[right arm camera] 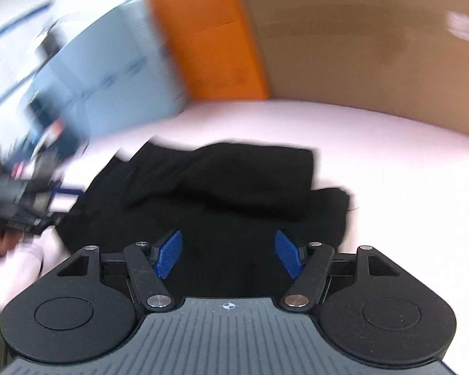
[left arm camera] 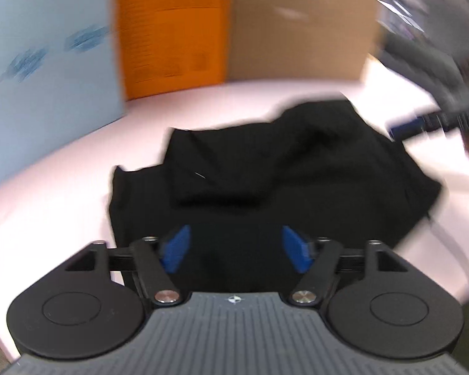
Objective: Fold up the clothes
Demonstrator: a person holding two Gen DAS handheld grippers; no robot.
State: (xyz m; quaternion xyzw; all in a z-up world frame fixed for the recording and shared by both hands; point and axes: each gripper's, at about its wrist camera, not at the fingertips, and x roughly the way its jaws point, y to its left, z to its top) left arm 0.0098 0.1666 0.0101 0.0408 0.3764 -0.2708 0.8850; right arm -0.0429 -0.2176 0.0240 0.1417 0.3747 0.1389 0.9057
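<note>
Your left gripper point(left arm camera: 236, 248) has its blue pads spread apart with nothing pinched between them. The black garment point(left arm camera: 265, 168) lies bunched on the pale pink table point(left arm camera: 62, 193), filling the centre of the left wrist view and running down under the open jaws. Your right gripper point(right arm camera: 228, 254) stands apart too, empty, over the garment's near edge in the lower middle. Its partner shows blurred at the left edge there. Cardboard boxes point(left arm camera: 300, 28) stand behind.
</note>
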